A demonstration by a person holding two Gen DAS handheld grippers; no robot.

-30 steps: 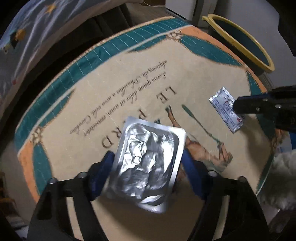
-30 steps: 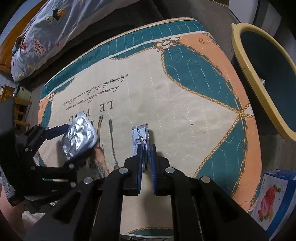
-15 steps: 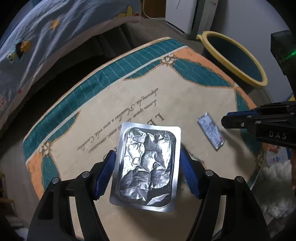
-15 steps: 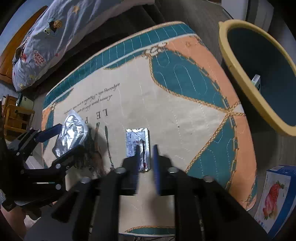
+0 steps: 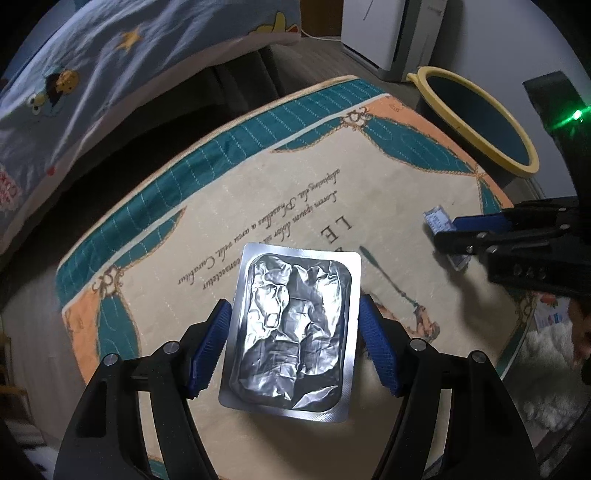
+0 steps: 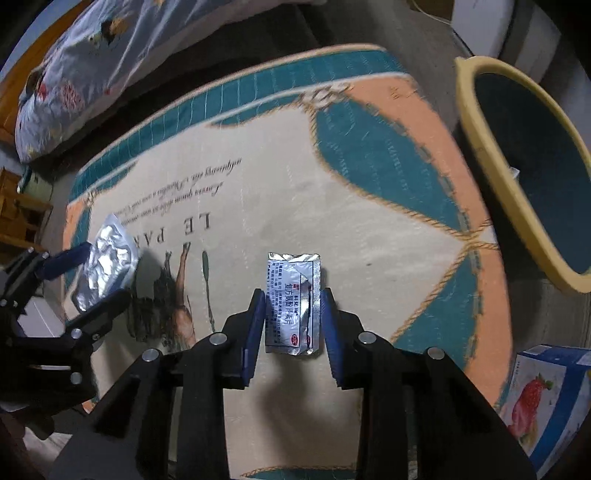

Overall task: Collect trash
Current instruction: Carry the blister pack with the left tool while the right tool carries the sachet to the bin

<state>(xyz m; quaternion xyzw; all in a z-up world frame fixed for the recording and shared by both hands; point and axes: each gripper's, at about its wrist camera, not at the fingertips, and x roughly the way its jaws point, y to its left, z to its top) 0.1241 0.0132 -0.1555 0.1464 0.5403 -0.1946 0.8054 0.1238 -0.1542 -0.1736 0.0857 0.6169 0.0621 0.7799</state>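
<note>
My left gripper (image 5: pixel 295 343) is shut on a crumpled silver foil blister pack (image 5: pixel 291 332) and holds it above the rug; it also shows in the right wrist view (image 6: pixel 107 266). My right gripper (image 6: pixel 293 325) is shut on a small silver medicine sachet (image 6: pixel 293 302) with red and blue print, lifted off the rug. In the left wrist view the right gripper (image 5: pixel 454 236) sits at the right, with the sachet (image 5: pixel 437 219) partly hidden by its fingers. A yellow-rimmed dark bin (image 6: pixel 524 162) stands at the right, also seen in the left wrist view (image 5: pixel 480 118).
A printed teal, orange and cream rug (image 6: pixel 295 184) covers the floor. A bed with a blue cartoon quilt (image 5: pixel 92 74) runs along the far side. A white appliance (image 5: pixel 391 33) stands behind the bin. A blue strawberry box (image 6: pixel 543 398) lies at right.
My right gripper opened over the sachet on the rug, then closed on it and lifted it. My left gripper rose higher with the foil pack.
</note>
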